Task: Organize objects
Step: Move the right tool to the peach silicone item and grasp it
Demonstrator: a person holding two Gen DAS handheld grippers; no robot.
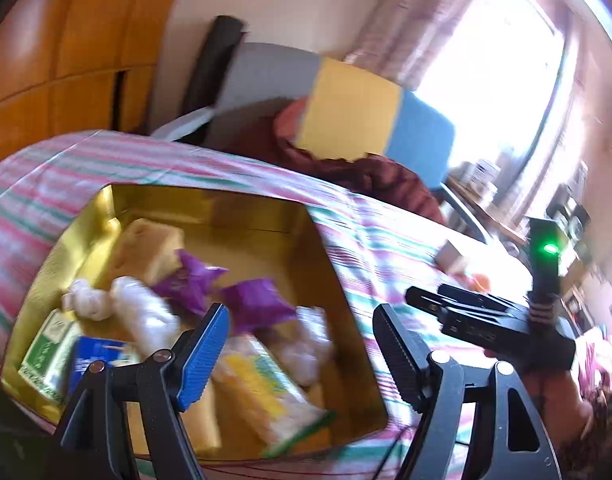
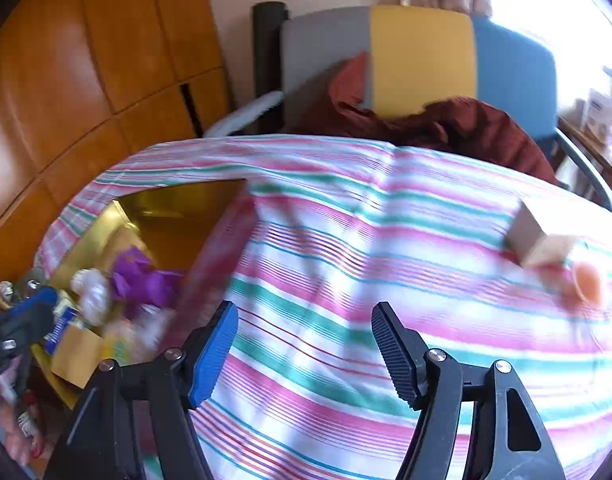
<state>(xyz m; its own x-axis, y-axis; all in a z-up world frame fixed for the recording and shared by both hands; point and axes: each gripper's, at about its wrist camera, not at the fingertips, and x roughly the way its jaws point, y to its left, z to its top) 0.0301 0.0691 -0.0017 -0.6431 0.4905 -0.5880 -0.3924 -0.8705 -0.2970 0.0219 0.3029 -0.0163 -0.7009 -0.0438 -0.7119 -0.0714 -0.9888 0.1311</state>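
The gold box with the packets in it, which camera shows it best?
The left wrist view. The gold box fills its lower left, open, with purple packets and cartons visible inside. The right wrist view shows only part of the box at its left edge, blurred.

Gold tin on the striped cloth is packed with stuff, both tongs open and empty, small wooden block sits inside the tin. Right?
Not quite: the wooden block is not in the gold tin. The right wrist view shows it out on the striped cloth, well to the tin's right, beside an orange thing. The rest holds: the tin is packed, and the left tongs and right tongs are open and empty.
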